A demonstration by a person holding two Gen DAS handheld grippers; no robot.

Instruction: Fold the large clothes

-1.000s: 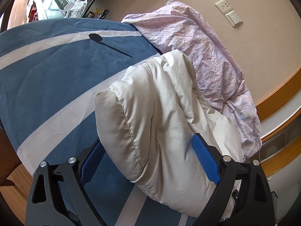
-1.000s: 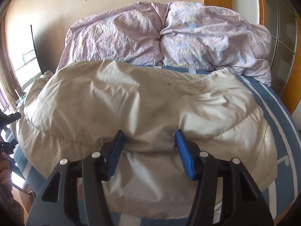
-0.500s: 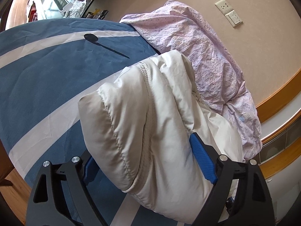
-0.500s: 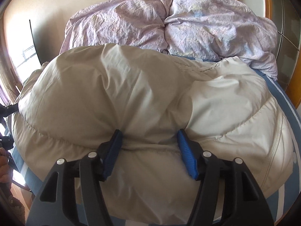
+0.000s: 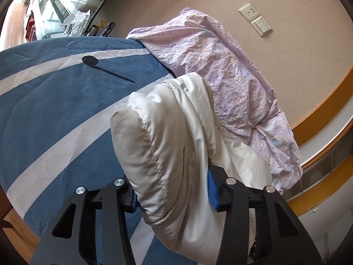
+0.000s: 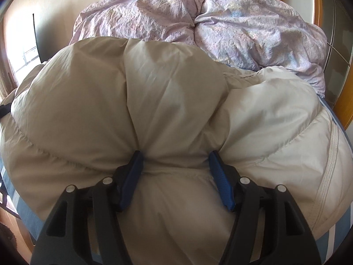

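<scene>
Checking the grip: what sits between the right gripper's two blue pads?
A bunched fold of the puffy cream down jacket fills the right gripper, seen in the right wrist view.

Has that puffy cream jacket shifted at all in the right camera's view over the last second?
Yes. The puffy cream jacket now bulges higher in the right wrist view, covering more of the lilac duvet behind it.

Puffy cream down jacket (image 6: 167, 101), bunched on bed
</scene>
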